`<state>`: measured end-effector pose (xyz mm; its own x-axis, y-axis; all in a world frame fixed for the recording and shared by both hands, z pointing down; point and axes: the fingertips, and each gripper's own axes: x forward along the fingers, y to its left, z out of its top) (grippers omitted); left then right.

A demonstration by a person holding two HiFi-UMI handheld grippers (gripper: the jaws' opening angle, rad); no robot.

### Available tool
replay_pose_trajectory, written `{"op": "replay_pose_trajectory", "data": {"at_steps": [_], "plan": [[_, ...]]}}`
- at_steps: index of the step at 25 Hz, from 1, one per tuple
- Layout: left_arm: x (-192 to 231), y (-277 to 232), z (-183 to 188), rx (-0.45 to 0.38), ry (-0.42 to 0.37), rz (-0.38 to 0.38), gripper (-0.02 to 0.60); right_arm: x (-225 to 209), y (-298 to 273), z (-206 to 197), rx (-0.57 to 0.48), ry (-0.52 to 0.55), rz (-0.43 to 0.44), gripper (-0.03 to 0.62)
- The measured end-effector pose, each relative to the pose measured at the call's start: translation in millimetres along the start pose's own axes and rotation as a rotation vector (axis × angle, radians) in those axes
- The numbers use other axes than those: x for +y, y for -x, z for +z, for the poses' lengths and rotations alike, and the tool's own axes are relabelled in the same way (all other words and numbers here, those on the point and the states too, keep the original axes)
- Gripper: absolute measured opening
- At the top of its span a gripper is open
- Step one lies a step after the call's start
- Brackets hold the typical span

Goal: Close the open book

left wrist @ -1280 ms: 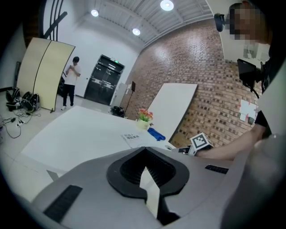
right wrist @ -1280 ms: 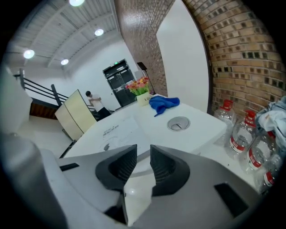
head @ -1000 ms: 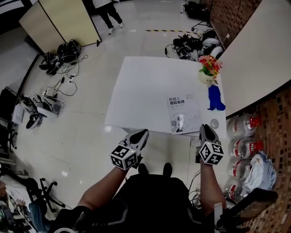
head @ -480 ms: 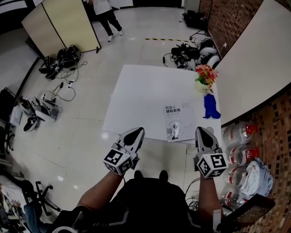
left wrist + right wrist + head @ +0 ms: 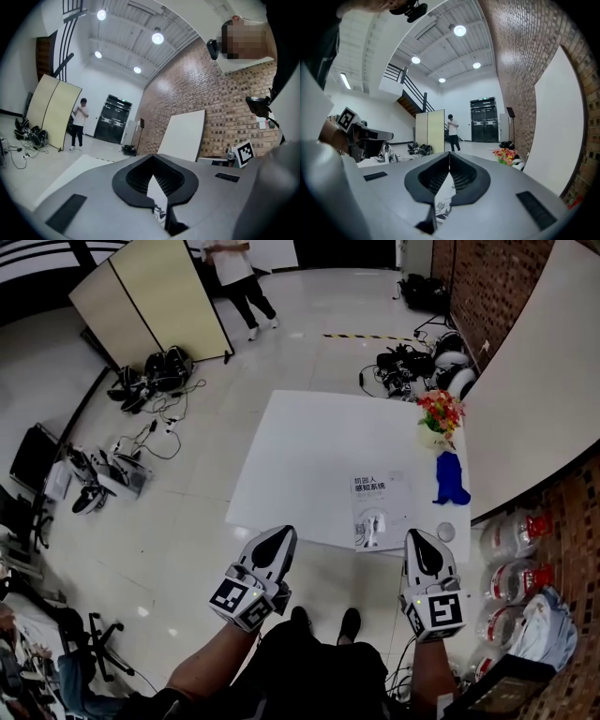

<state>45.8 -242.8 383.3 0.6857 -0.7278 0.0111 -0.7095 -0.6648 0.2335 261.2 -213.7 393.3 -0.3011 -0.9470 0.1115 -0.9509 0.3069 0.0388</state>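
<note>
White bench (image 5: pixel 309 442) filled the middle of the head view, and on its near right part lay the book (image 5: pixel 382 510), shut flat with its printed cover upward. A second before, both tools had hung low at the near edge, the right one just beside the book's corner. Since then they had risen and drawn back toward the person, well apart from the book. The left hand-held gripper (image 5: pixel 277 534) and the right hand-held gripper (image 5: pixel 418 540) now pointed roughly level in front of the bench. On that showing the closing looked finished, with only the withdrawal left. At the far right corner a pale vase (image 5: pixel 432 439) held a bunch of red and yellow flowers (image 5: pixel 441 412). A blue object (image 5: pixel 451 479) lay just right of the book. A small round thing (image 5: pixel 446 531) near the edge was too small to tell as lid or cup. On the floor to the right stood clear bottles (image 5: pixel 511 532) with red caps; what they held could not be made out. In the left gripper view the jaws met at their tips, with nothing gripped. In the right gripper view the jaws had likewise drawn together, tip to tip and empty, with the flowers far ahead.
</note>
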Motion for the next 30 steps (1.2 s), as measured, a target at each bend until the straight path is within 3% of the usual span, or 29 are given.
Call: {"op": "replay_pose_trajectory", "data": {"at_steps": [4, 10, 14, 18, 24, 30], "plan": [[-15, 18, 1, 0.013, -0.025, -0.034, -0.006, 29, 7, 5, -0.003, -0.020, 0.080, 0.000], [3, 102, 11, -0.019, -0.016, 0.045, -0.006, 94, 50, 37, -0.019, 0.037, -0.012, 0.000], [-5, 170, 9, -0.012, -0.013, -0.039, -0.006, 150, 87, 40, -0.013, -0.017, -0.034, 0.000], [-7, 224, 12, -0.009, 0.007, -0.065, -0.005, 204, 117, 46, -0.002, -0.073, -0.020, 0.000], [-47, 275, 25, -0.037, 0.040, -0.102, -0.005, 235, 175, 56, 0.020, -0.032, -0.024, 0.000], [-99, 320, 14, -0.033, -0.016, -0.109, -0.005, 257, 238, 63, -0.027, -0.023, 0.008, 0.000]]}}
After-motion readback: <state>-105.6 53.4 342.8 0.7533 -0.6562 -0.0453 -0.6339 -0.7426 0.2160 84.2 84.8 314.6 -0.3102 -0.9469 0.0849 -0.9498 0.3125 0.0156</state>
